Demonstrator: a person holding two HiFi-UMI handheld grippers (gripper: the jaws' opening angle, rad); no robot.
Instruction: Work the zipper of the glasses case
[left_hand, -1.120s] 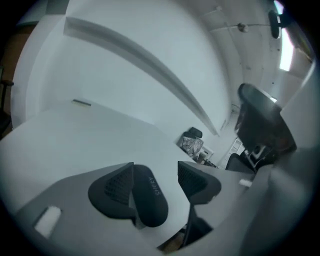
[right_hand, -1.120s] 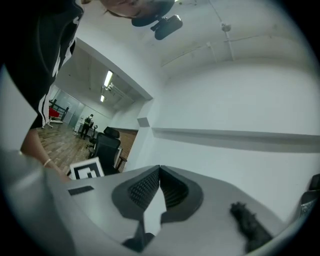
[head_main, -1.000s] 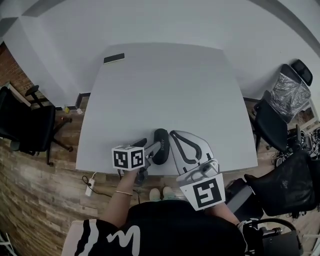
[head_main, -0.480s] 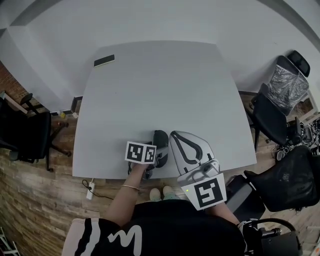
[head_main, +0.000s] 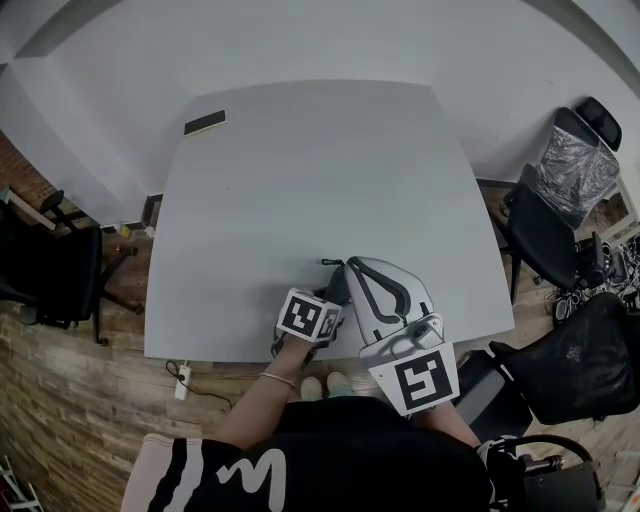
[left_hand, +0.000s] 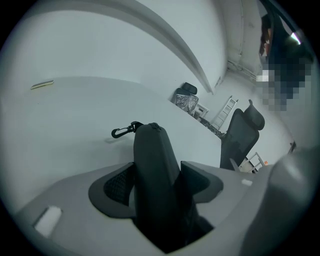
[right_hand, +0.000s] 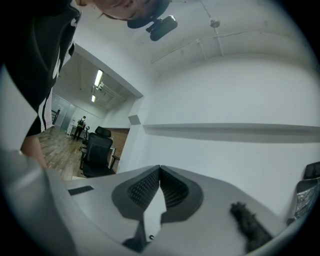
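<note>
Soft, even, rather dim; strong fisheye bending at edges, dark round vignette in both gripper views; faint shadow beside clip (left_hand: 122, 131) on pale bench (left_hand: 70, 110); glaring ceiling strips (right_hand: 98, 78); blurred foreground.

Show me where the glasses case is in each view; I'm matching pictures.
Head view: glasses case at the table's near edge, mostly behind the marker cube.
Left gripper view: centre, gripped between the left gripper's fingers, which have just been closing.
Right gripper view: not in it.
Shared landmark: plastic-covered chair, in head and left gripper views.
</note>
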